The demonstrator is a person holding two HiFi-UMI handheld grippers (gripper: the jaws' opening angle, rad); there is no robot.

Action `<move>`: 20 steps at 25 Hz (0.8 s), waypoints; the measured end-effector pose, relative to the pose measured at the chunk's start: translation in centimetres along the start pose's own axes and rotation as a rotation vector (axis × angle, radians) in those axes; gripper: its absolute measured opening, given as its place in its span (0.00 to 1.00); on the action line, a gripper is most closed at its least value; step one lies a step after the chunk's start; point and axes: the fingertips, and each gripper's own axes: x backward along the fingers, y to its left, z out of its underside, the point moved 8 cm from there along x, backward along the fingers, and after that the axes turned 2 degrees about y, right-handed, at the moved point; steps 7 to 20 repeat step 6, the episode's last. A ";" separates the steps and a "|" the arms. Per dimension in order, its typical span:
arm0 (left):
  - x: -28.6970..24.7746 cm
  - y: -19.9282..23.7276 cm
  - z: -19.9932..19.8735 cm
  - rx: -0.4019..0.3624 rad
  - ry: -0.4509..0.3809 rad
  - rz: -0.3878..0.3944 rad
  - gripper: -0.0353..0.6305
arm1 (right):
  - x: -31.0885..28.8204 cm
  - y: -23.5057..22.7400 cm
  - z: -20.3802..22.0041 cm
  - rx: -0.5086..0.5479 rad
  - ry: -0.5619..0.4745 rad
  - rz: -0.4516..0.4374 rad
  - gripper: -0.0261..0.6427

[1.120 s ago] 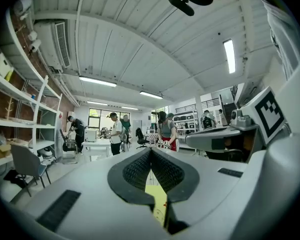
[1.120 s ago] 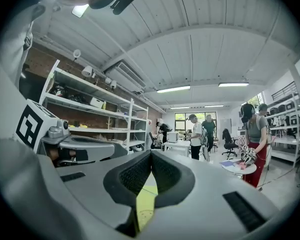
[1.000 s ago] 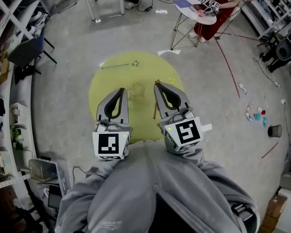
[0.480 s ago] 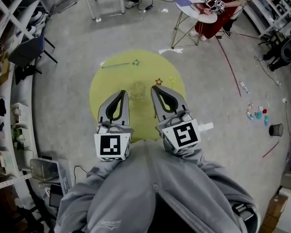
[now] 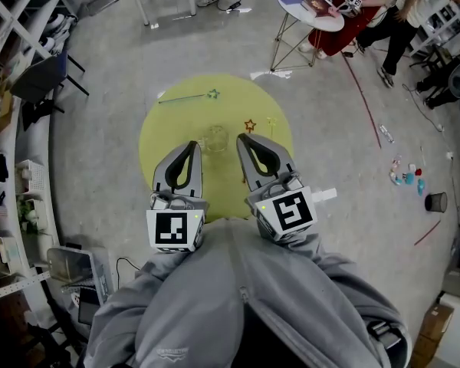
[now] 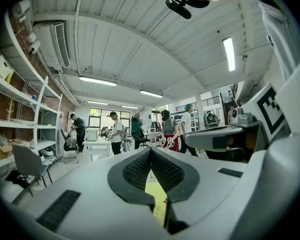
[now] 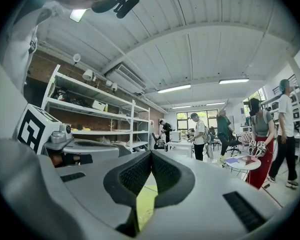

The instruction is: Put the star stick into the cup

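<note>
A clear cup stands near the middle of the round yellow table. A green star stick lies at the table's far left. An orange star shows just beyond my right gripper, and its stick is hidden under that gripper. Beside it lies a pale yellow star stick. My left gripper hovers near the cup's left side. Both grippers are shut with nothing in them. In the left gripper view the left gripper has its pads together, and so has the right gripper in the right gripper view.
A small white round table with a book stands at the back right, with people beside it. Shelving lines the left wall with a chair near it. Small bottles lie on the floor at right.
My right gripper has drifted slightly left, covering the orange star's stick. The left gripper has hardly moved. People at the back right have walked into view.
</note>
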 end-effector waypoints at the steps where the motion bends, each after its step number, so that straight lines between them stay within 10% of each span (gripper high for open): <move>1: -0.1 0.0 0.0 0.002 -0.001 0.000 0.08 | 0.0 0.0 0.1 0.000 -0.006 -0.004 0.09; 20: -0.1 -0.1 -0.1 0.005 -0.011 0.005 0.08 | 0.1 0.0 0.4 -0.001 -0.026 -0.020 0.09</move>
